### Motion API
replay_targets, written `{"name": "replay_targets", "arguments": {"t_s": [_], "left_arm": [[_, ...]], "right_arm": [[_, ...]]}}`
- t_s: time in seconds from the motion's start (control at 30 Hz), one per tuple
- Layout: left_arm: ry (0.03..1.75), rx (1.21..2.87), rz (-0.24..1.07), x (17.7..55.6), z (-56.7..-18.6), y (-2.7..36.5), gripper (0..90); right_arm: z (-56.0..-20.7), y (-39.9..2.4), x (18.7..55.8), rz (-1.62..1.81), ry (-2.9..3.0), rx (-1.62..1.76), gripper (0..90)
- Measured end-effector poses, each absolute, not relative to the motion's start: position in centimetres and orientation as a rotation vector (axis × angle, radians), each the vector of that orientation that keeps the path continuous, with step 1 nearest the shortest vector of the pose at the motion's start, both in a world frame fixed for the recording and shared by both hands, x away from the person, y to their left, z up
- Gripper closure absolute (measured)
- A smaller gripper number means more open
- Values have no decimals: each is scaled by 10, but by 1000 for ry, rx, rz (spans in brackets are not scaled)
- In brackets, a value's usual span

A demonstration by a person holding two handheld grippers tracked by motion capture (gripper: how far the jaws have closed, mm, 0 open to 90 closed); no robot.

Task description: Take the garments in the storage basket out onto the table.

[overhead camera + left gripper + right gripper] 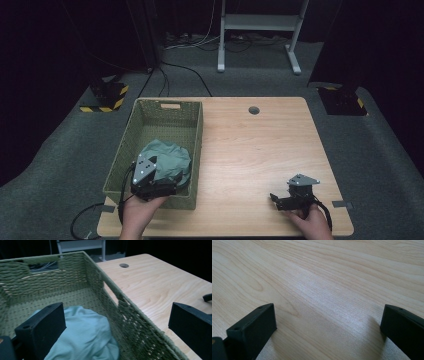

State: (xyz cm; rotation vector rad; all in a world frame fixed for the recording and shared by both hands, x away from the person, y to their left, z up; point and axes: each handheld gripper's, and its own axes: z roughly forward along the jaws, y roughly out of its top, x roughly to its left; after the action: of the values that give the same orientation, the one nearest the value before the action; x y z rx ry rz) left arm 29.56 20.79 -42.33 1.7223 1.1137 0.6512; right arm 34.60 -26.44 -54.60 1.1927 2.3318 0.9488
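A crumpled pale green cloth (pixel 167 159) (pixel 86 336) lies in the near end of a woven green basket (pixel 150 122) (pixel 75 272) on the table's left side. My left gripper (pixel 150 181) (pixel 117 326) hangs open over the basket's near right corner, above the cloth, one jaw inside the basket and one outside its right wall. My right gripper (pixel 280 200) (pixel 328 326) is open low over bare wood near the table's front right, nothing between its jaws.
The wooden table (pixel 260 150) (pixel 324 277) has a round cable hole (pixel 254 110) (pixel 124 265) at the back. Beyond it are a white stand (pixel 260 30), floor cables and yellow-black striped bases (pixel 105 97). The basket's far half is bare.
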Motion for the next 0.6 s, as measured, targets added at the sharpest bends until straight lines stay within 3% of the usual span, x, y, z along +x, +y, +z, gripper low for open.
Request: {"name": "replay_targets", "arguments": {"t_s": [0.6], "left_arm": [[1242,1659,694,294,-426,255,12]], "right_arm": [[-546,-264,346,949,2332,1191,0]]}}
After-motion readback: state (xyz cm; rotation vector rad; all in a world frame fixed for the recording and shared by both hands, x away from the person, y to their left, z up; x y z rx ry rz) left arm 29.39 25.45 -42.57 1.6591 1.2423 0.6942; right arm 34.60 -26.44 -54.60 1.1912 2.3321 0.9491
